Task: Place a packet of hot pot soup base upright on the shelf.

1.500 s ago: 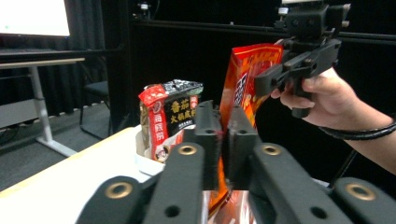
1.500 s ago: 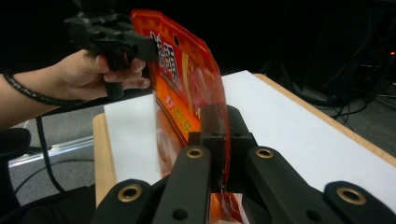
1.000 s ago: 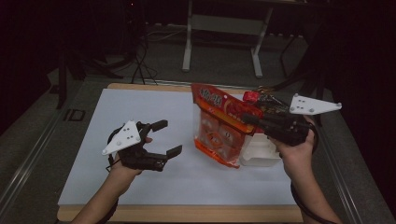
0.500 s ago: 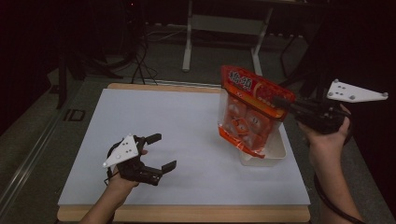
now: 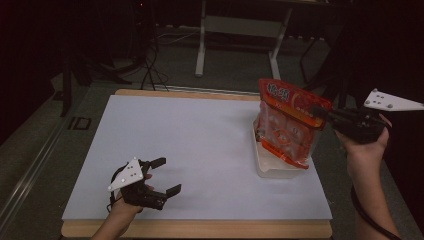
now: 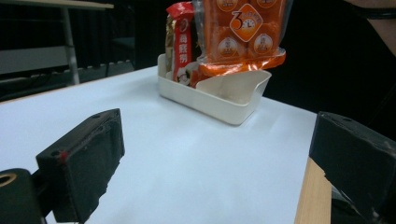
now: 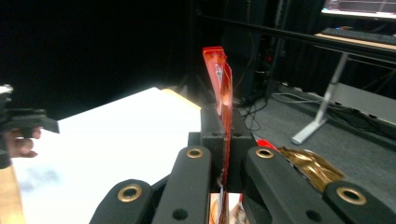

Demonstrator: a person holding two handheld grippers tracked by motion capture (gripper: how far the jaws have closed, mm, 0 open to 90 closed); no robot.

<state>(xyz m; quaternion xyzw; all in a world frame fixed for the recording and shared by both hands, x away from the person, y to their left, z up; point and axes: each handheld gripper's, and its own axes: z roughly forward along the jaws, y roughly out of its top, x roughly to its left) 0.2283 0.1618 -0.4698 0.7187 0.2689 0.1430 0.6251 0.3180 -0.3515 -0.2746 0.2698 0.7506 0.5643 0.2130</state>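
My right gripper (image 5: 320, 111) is shut on the top edge of an orange snack bag (image 5: 287, 127), holding it upright in the air. In the right gripper view the bag's sealed edge (image 7: 223, 88) stands pinched between the jaws of that gripper (image 7: 224, 140). The bag's lower end (image 6: 243, 32) hangs at the rim of a white tray (image 5: 272, 170). My left gripper (image 5: 167, 175) rests low near the table's front left. It is open with nothing between its jaws, which have just been opening (image 6: 217, 163).
A red packet (image 6: 180, 42) stands in the white tray (image 6: 224, 98), and a gold wrapper (image 7: 308, 168) lies below the bag. The white tabletop (image 5: 200, 140) has a wooden front edge (image 5: 200, 229). Metal stand legs (image 5: 202, 45) rise behind the table.
My right gripper has carried the orange bag to the right and slightly up, over the tray. My left hand has sunk toward the table's front left corner.
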